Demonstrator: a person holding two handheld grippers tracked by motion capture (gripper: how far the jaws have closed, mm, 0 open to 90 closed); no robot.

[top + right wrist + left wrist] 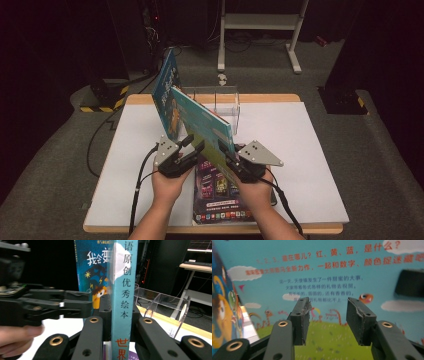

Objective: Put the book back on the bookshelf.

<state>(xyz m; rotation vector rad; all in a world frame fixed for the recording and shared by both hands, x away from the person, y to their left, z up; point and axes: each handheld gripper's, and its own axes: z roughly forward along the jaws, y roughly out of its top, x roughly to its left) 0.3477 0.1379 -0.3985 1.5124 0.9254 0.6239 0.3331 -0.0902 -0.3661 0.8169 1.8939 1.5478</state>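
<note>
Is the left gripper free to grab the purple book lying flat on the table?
Probably not straight away. The left gripper is open, but the light blue book held by the right gripper slants over the purple book, and both hands lie above it.

Bench [310, 150]: carries everything, with the acrylic book stand [220, 102] at its far middle.
Standing book [165, 95]: upright at the left end of the stand.
Held picture book [202, 122]: raised and tilted, in front of the stand, its lower edge between the two claws.
Left claw [195, 144]: just left of the held book.
Right claw [227, 152]: at the held book's right edge.
Flat book [220, 200]: on the bench at the near edge, beneath both claws.
</note>
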